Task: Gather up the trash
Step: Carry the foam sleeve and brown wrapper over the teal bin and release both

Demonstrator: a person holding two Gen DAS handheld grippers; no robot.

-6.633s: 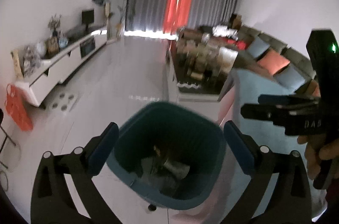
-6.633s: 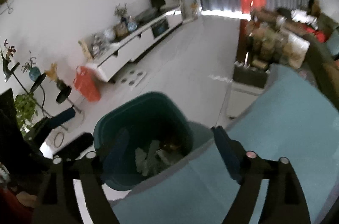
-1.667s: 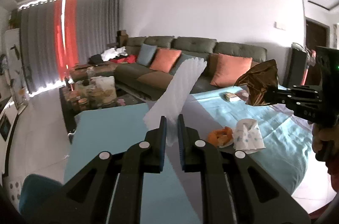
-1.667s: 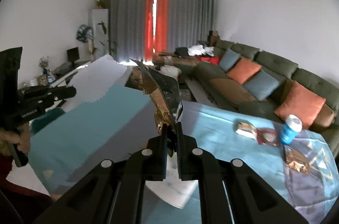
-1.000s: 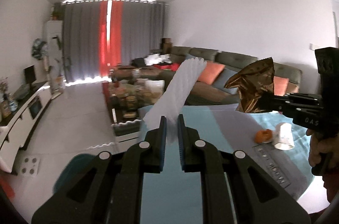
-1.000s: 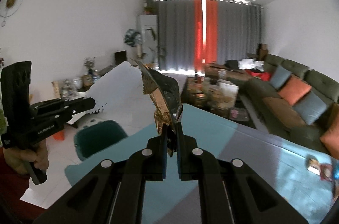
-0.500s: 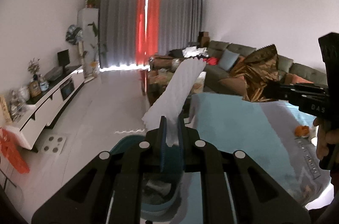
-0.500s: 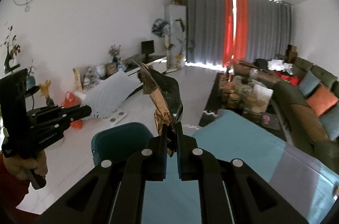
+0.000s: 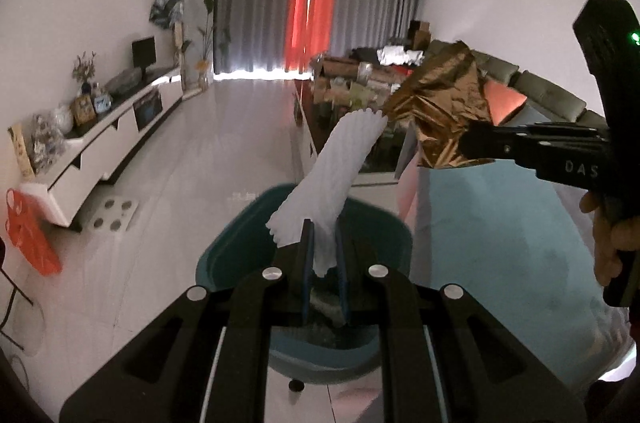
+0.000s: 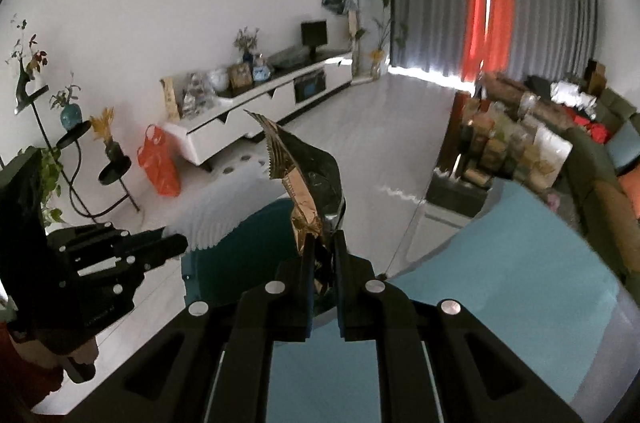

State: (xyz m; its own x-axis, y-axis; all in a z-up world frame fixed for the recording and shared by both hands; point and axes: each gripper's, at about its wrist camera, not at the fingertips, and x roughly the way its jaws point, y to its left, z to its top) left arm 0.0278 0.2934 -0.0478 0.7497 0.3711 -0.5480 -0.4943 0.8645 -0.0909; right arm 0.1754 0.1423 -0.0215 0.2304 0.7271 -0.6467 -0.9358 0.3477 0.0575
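Overhead, two wrappers (image 9: 344, 179) (image 10: 308, 183), one teal bin (image 9: 384, 231)

Home living room. Grey and red curtains (image 9: 308, 7) are covering the far window; a low white TV cabinet (image 10: 256, 103) is lining the left wall, bearing ornaments; a cushioned sofa (image 9: 532, 95) is sitting right; houseplants (image 10: 44, 159) are standing nearby.

White walls, glossy pale floor (image 9: 224, 151), grey-and-red curtains (image 9: 308, 7), low white sideboard (image 10: 256, 111).
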